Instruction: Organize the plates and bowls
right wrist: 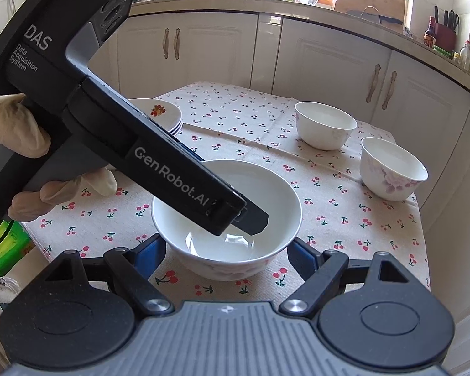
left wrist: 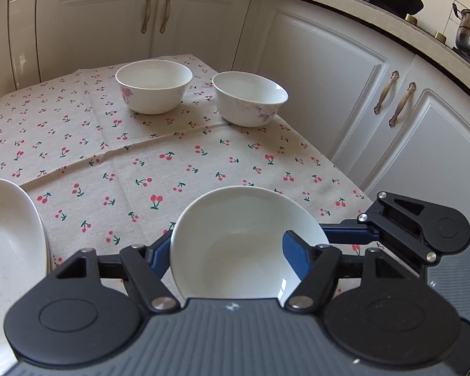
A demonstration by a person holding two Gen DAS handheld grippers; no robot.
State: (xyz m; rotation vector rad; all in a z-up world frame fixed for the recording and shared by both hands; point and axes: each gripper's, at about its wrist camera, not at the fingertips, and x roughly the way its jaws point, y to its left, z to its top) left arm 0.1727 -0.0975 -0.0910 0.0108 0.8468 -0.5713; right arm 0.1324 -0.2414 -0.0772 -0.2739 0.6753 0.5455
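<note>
Nearest: one white bowl (left wrist: 235, 241), my left gripper (left wrist: 232, 250) pinching its wall, one finger (left wrist: 294, 257) inside, seemingly for lifting; my right gripper (right wrist: 227, 250) stands wide around it, holding nothing. Left: stacked plates (right wrist: 167, 116). Beyond, on the cherry tablecloth (left wrist: 172, 163): two bowls (left wrist: 153, 86) (left wrist: 250, 98), likely stacking targets, path unobstructed.

The left hand-held gripper (left wrist: 227, 252) tilts down over the desk's near edge, one finger (right wrist: 250, 217) inside a bowl's rim and one outside, clamped on its wall; a gloved left hand (right wrist: 25, 156) grips its handle. The right hand-held gripper (right wrist: 227, 252) sits low, jaws spread wide.
</note>
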